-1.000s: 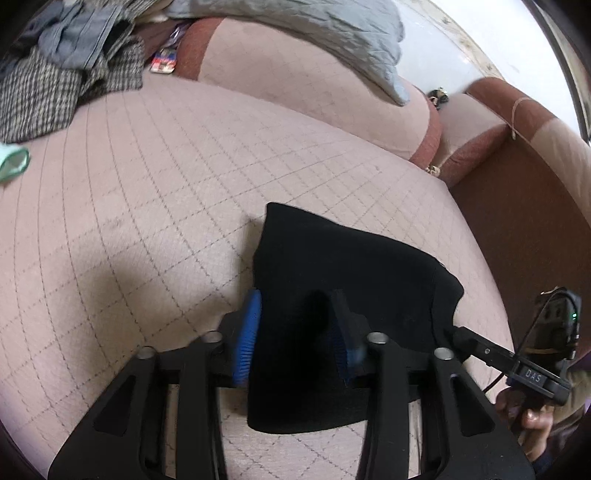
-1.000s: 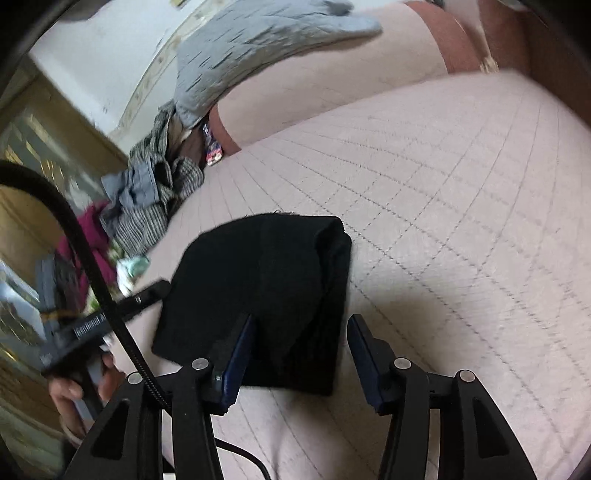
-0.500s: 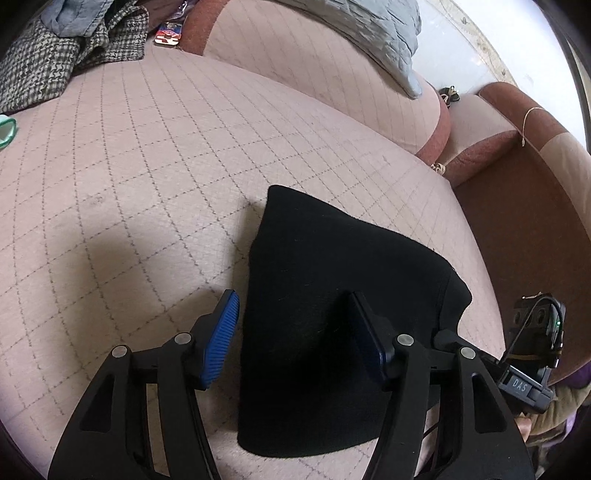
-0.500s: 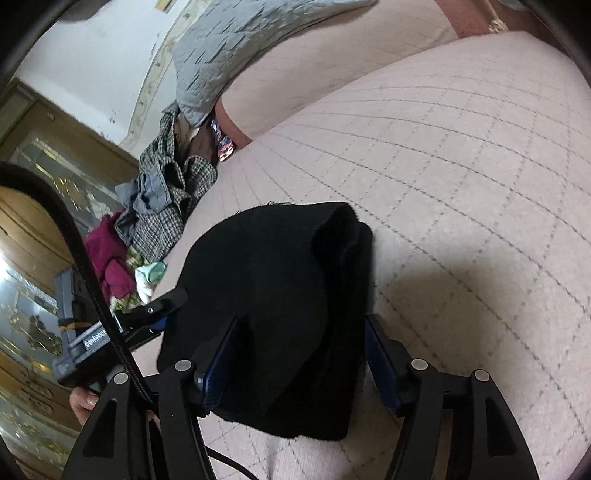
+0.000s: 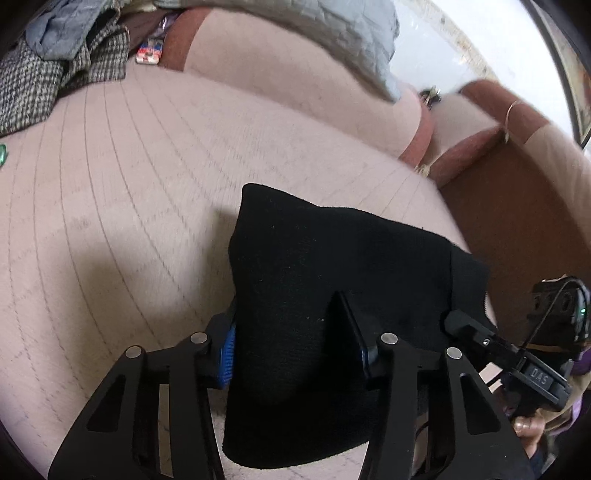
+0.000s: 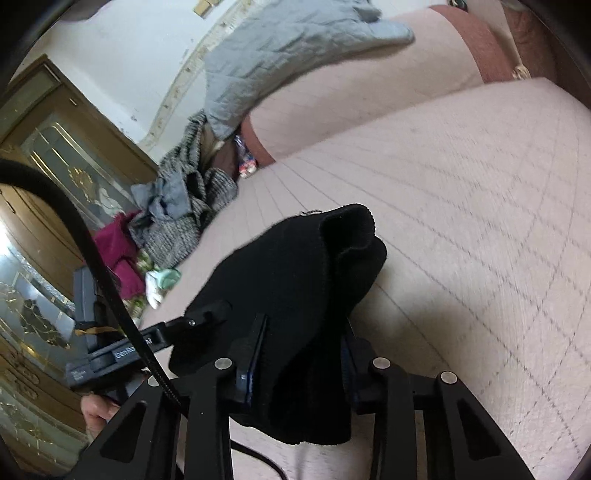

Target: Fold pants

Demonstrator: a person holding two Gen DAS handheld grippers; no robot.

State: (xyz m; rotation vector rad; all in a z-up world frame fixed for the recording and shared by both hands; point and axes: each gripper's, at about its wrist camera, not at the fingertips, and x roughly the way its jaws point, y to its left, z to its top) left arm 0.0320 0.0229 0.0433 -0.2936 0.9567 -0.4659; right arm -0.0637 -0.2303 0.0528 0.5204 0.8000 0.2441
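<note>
Gripping the folded black pants (image 5: 332,280) from both ends, we have the left tool (image 5: 291,343) and the right tool (image 6: 303,365) each clamped on the bundle, which hangs just above the pink quilted sofa seat (image 5: 129,192), one end drooping.

Bed (image 5: 147,192) w/ pink quilted cover, diamond stitch lines, took up most of both views. Black folded pants (image 5: 332,266) lay on it near the front edge, right of centre in left wrist view. At far left: heap of clothes (image 5: 55,66) — checked grey fabric, blue-grey garment on top; in right wrist view a maroon piece (image 6: 122,254) & small pale green item (image 6: 166,277) sat beside the heap. Far side: pink bolster (image 5: 295,74) w/ brown ends, grey quilted blanket (image 5: 332,29) draped over it.
</note>
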